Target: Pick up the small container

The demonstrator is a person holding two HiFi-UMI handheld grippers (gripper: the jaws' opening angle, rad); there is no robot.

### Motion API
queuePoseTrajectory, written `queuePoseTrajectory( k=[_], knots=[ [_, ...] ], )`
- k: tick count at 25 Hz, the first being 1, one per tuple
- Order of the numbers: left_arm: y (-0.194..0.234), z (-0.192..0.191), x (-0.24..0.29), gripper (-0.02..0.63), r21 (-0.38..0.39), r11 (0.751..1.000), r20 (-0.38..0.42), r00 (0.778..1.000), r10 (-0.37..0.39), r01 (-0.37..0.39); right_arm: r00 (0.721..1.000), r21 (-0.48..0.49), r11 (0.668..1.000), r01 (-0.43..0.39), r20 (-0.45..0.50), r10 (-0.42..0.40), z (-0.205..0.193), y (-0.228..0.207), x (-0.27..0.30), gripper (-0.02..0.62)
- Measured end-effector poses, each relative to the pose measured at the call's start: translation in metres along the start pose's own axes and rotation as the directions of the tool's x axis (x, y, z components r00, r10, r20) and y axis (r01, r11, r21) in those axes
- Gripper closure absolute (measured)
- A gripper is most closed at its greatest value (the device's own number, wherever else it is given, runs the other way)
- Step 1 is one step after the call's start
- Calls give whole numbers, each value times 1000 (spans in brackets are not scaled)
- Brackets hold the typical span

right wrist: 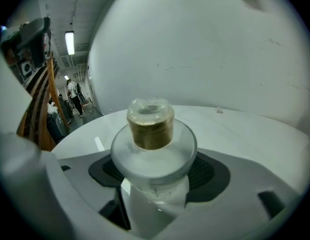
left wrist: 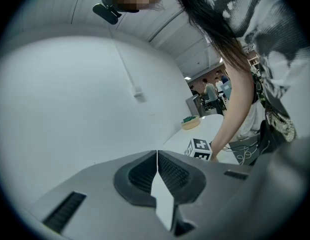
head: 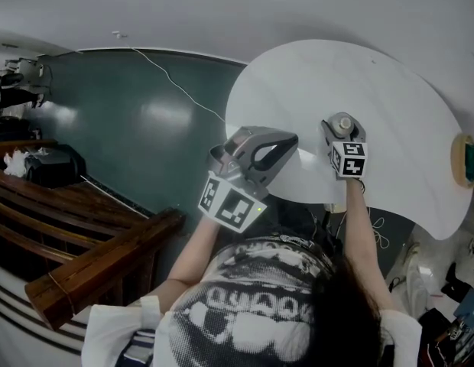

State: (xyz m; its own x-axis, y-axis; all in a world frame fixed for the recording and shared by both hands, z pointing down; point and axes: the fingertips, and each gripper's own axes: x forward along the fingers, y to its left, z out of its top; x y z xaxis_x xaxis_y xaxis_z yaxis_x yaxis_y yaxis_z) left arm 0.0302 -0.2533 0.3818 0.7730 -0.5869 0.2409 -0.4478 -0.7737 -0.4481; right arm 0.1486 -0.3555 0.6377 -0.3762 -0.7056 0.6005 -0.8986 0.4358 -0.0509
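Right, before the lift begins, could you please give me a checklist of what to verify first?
1. The small clear container with a gold cap sits between the jaws of the right claw: ok.
2. The dark ribbed pads meet both its sides: ok, as far as it shows; how firmly, cannot tell.
3. The container stands upright, cap on top: ok.
4. The left claw is shut, empty and off to the side: ok.
5. The tan bowl sits far off, at the edge of the round white table: ok.
6. The container's base is free of the table: cannot tell.
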Motion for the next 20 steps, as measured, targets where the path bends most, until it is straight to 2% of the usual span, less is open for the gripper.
queuePoseTrajectory(
  k=[11, 20],
  knots=[
    [-9, 4, 5, 600, 7, 999, 36, 998, -48, 48, 988, -38, 999, -38, 148, 43, 68, 11, -53, 259],
    [-19, 10, 7, 600, 14, 996, 64, 994, -85, 84, 973, -46, 998, -43, 223, 52, 95, 27, -111, 259]
  ],
)
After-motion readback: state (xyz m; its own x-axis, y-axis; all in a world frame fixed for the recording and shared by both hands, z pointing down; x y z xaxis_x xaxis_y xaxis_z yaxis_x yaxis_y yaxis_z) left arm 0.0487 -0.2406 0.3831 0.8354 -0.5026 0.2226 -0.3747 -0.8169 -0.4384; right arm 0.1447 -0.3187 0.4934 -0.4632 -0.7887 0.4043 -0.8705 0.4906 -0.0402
